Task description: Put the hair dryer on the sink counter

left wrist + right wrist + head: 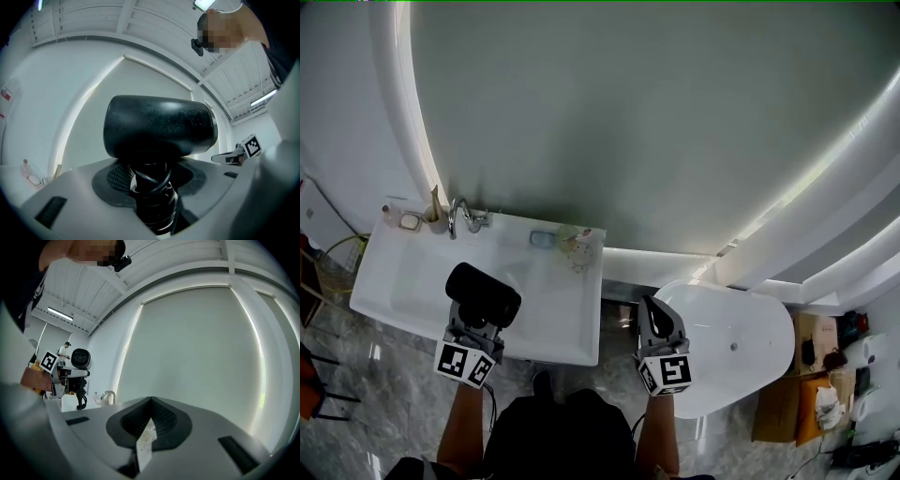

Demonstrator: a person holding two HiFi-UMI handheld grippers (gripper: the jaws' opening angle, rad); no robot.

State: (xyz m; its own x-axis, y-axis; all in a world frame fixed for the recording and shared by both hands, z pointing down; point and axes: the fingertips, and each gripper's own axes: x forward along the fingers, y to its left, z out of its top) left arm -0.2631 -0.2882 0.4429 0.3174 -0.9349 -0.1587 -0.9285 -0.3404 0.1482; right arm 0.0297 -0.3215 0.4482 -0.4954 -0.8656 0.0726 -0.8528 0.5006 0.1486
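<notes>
Left hand-held gripper (478,321) clamps the hair dryer (484,292) by its handle, barrel crosswise, directly above the sink worktop (574,321), in front of the faucet (459,216).

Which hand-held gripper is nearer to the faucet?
Left. The left hand-held gripper holds the hair dryer above the sink, in front of the faucet; the right hand-held gripper is past the sink's edge, by the tub.

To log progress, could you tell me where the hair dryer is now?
Head view, left side: the hair dryer is clamped in the left gripper, over the sink.
</notes>
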